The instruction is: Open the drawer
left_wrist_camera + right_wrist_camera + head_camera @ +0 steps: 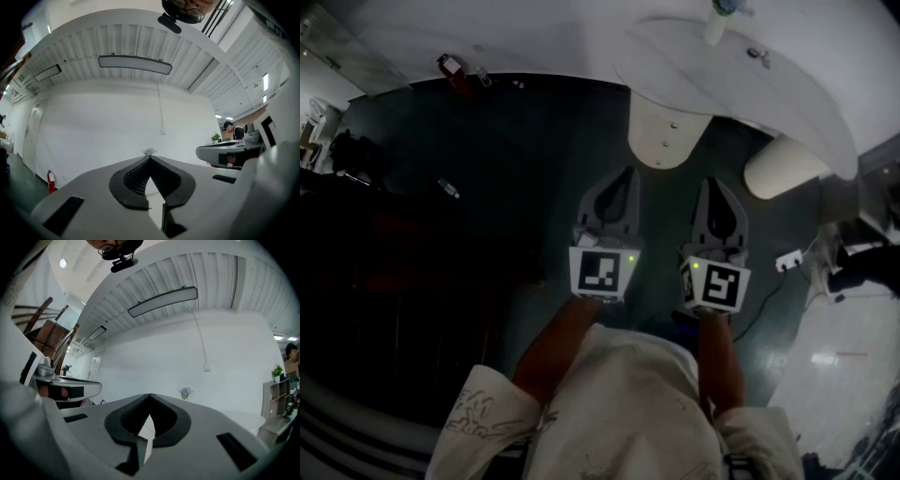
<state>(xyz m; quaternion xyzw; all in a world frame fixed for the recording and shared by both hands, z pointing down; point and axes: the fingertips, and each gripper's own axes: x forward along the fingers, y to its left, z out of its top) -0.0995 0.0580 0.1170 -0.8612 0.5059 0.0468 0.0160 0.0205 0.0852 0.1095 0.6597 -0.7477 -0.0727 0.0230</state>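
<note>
No drawer shows in any view. In the head view my left gripper (625, 176) and right gripper (713, 183) are held side by side over the dark floor (516, 169), both pointing at a round white table (787, 94). The left gripper (150, 157) has its fingertips meeting at a point with nothing between them. The right gripper (150, 395) is shut the same way and holds nothing. Both gripper views look level at a plain white wall (103, 122).
The table stands on a thick white pedestal (667, 131), with a second white cylinder (783, 164) beside it. A small vase (186, 393) sits on the table. A red fire extinguisher (452, 67) stands by the wall. A white power strip (787, 260) lies on the floor at right.
</note>
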